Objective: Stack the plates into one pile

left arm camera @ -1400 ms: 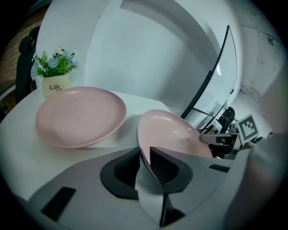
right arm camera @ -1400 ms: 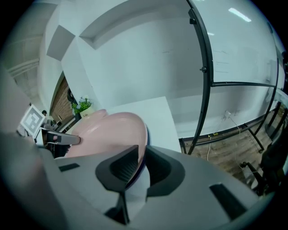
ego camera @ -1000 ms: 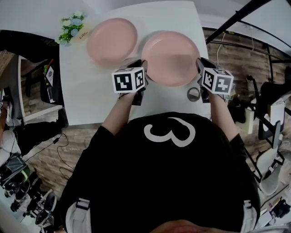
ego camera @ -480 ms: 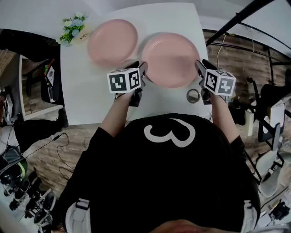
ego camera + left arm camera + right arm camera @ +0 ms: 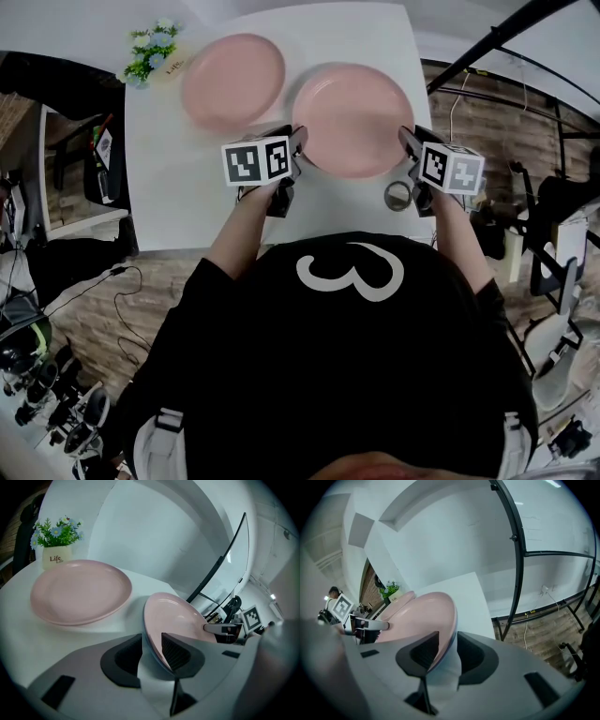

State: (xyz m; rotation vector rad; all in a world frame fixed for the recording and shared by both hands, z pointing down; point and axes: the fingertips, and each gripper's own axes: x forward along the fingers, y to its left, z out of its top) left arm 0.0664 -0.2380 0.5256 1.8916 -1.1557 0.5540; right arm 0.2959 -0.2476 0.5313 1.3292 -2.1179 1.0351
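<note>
Two pink plates lie side by side on the white table [image 5: 178, 187]. My left gripper [image 5: 296, 142] is at the left rim of the near plate [image 5: 352, 117], and my right gripper [image 5: 409, 141] is at its right rim. In the left gripper view the rim of this plate [image 5: 173, 618] stands between the jaws of the left gripper [image 5: 152, 651], which are opening with a gap on one side. In the right gripper view the plate's rim [image 5: 426, 620] sits between the jaws of the right gripper [image 5: 447, 651], which are closing. The second plate [image 5: 232, 80] lies apart at the back left.
A small flower pot [image 5: 150, 52] stands at the table's back left corner. A grey ring [image 5: 398, 195] lies near the front right edge, beside my right gripper. A black metal frame [image 5: 487, 42] rises past the table's right side.
Both grippers' jaws have spread wider around the near plate's rim. The left gripper has shifted slightly left and away. Neither plate has visibly moved.
</note>
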